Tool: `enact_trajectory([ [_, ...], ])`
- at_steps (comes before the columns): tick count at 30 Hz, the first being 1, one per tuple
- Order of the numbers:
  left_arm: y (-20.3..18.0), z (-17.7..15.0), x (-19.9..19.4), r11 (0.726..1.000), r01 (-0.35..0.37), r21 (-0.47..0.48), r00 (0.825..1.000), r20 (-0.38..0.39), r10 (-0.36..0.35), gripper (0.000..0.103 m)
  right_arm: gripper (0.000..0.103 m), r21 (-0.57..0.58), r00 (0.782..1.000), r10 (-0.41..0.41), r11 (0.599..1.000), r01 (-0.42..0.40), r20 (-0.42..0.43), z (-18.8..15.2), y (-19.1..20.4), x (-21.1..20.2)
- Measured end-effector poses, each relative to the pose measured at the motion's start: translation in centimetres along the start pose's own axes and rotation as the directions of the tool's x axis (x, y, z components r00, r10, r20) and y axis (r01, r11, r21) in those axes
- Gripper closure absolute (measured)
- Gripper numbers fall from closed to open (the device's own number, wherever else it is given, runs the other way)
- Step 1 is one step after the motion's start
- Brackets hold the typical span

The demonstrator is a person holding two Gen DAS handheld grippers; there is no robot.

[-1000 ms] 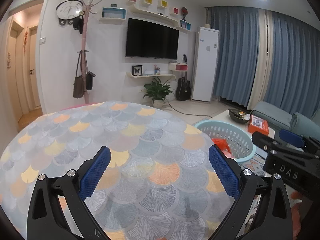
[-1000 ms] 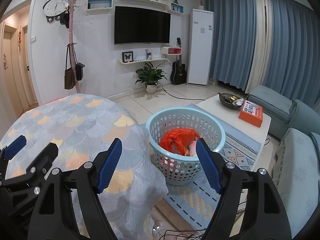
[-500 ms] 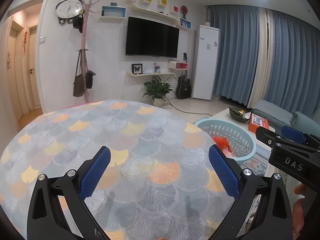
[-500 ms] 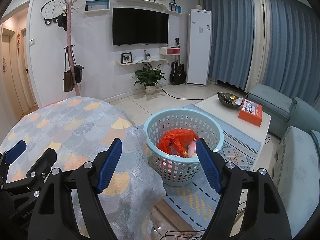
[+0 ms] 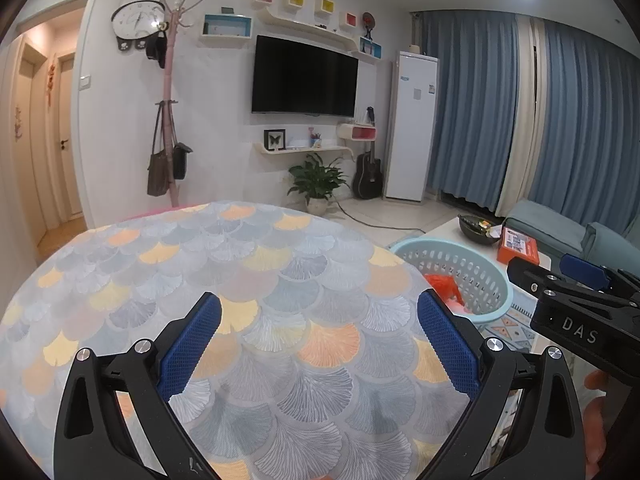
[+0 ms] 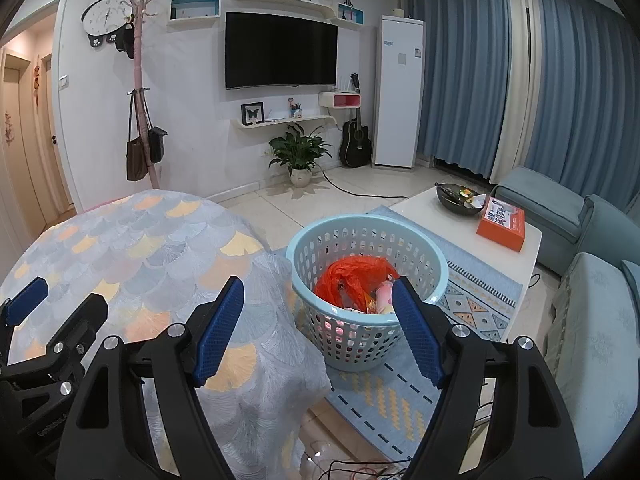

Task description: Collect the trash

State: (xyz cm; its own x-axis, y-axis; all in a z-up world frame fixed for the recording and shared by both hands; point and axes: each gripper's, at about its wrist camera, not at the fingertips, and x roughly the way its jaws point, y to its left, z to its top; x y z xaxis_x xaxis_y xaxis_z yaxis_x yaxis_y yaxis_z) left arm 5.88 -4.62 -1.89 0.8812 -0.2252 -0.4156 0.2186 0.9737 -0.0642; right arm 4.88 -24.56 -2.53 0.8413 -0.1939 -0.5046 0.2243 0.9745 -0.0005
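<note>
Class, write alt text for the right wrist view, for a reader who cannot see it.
An open, empty right claw points at a pale blue basket on a rug, holding an orange bag and other trash. A round table with a scale-patterned cloth lies left; a white coffee table with an orange box stands right.

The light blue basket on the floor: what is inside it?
Inside the basket lies a crumpled orange plastic bag, with a pink-and-white package beside it. The bag and the basket wall cover whatever lies deeper.
</note>
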Motion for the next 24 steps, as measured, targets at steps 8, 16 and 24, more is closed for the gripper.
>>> enact_trajectory([
  [8,-0.21,-0.05,0.03,1.000,-0.007,0.010,1.000,-0.001,0.007,0.008,0.031,-0.004,1.000,-0.005,1.000,0.005,0.006,-0.06,-0.10,0.12],
  [16,0.08,0.03,0.17,1.000,-0.005,-0.004,1.000,-0.009,0.005,0.008,0.031,-0.002,1.000,-0.002,1.000,0.002,-0.006,-0.24,-0.26,0.72],
  [24,0.46,0.15,0.43,1.000,0.001,-0.018,0.999,-0.033,-0.001,0.008,0.031,-0.002,1.000,0.001,1.000,-0.001,0.006,0.01,-0.16,0.35],
])
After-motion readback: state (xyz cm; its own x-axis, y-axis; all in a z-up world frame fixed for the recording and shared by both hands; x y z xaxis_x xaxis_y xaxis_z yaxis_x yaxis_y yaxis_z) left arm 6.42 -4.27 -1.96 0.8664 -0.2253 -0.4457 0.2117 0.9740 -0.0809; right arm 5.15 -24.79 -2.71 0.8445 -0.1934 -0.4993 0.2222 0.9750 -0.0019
